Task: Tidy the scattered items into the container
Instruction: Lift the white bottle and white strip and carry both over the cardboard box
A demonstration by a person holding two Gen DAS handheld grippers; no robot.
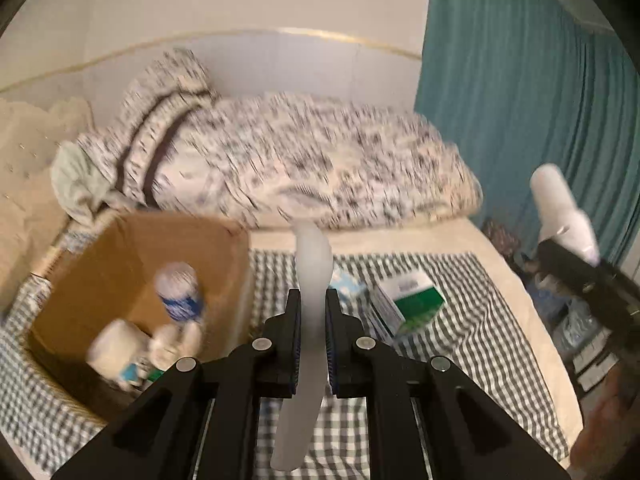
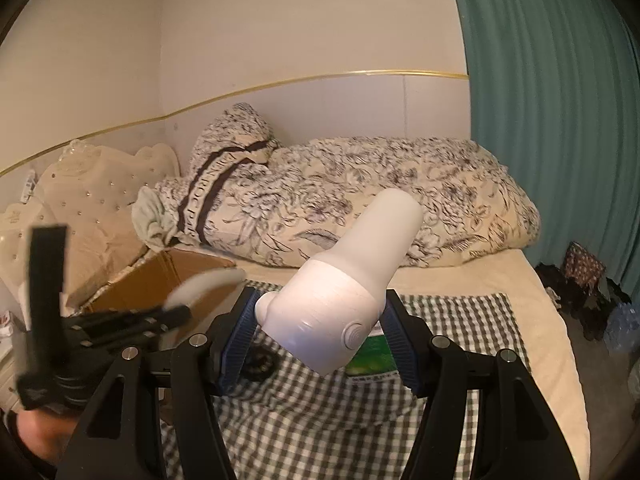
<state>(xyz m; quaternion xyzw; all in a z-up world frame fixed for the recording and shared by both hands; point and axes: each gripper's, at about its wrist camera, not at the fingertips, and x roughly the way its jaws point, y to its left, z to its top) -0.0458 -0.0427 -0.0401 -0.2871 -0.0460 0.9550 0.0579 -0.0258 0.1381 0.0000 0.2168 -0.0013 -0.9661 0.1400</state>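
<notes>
White curved strip (image 1: pixel 310 312), translucent, thin, slightly blurred

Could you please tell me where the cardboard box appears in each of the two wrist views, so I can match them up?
Left wrist view: the cardboard box fills the lower left, open, on the checked cloth, left of the left gripper.
Right wrist view: the box sits at middle left, partly hidden behind the blurred left gripper.
Shared landmark: the floral duvet lies just behind the box in both.
</notes>
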